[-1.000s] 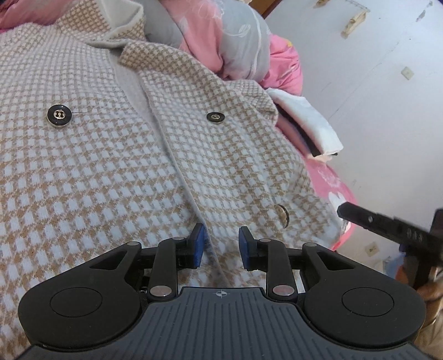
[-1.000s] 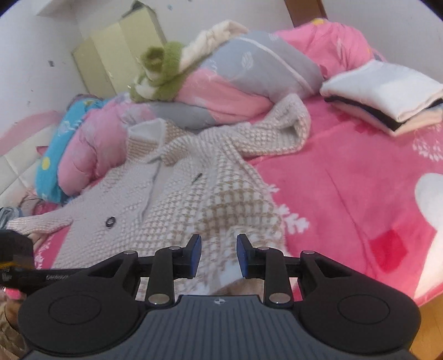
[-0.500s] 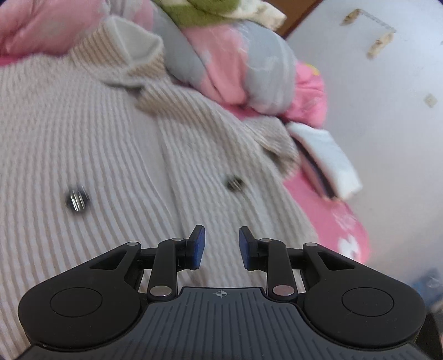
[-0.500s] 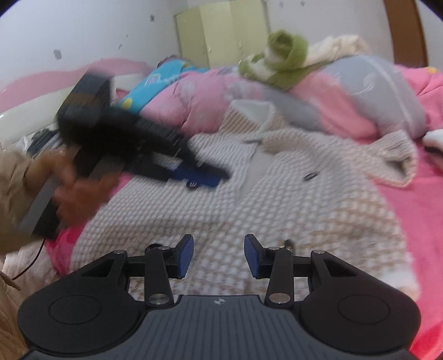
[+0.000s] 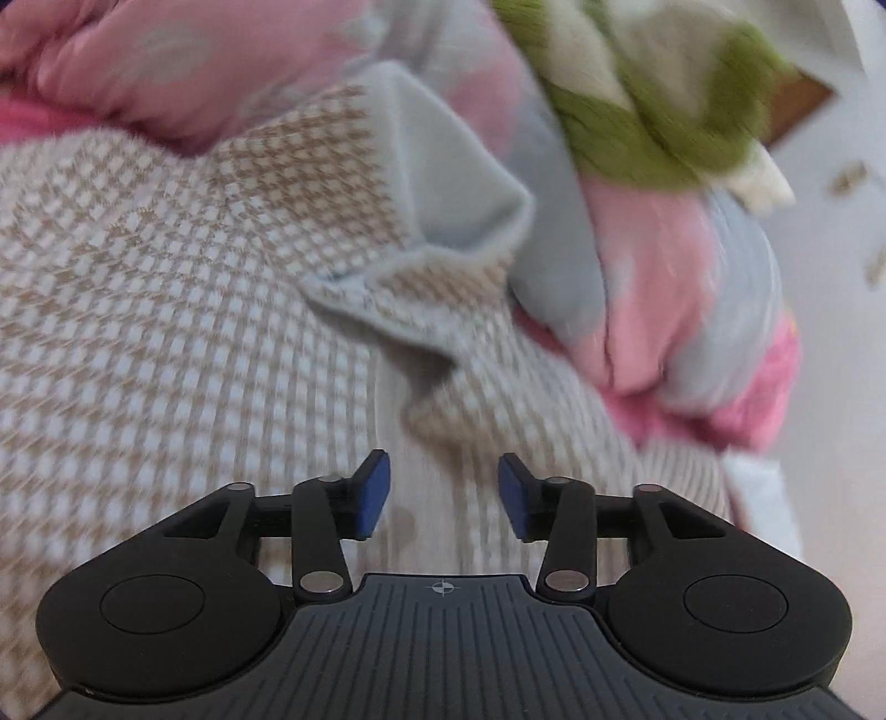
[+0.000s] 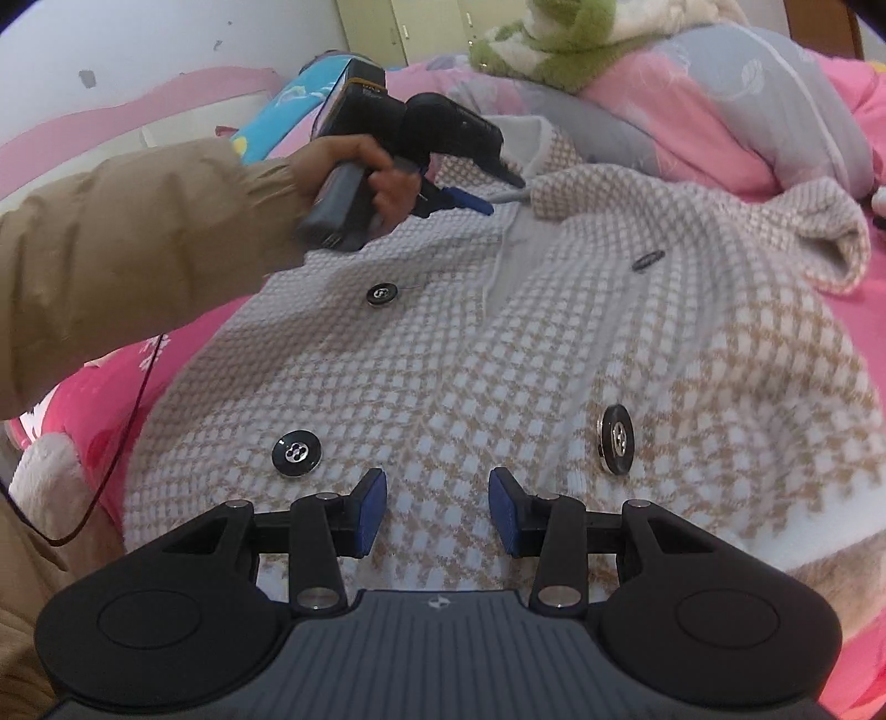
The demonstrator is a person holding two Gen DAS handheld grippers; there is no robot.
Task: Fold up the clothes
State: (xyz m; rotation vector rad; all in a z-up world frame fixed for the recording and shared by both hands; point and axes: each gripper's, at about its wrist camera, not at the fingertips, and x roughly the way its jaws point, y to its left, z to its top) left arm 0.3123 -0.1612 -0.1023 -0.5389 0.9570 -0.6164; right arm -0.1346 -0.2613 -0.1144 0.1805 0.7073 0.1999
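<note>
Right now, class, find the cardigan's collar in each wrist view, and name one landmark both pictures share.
Left wrist view: the collar sits just above centre, straight ahead of the open left gripper.
Right wrist view: the collar lies at upper centre, far beyond the open right gripper, just right of the left gripper's tips.
Shared landmark: the green and cream plush atop the pink and grey quilt.
</note>
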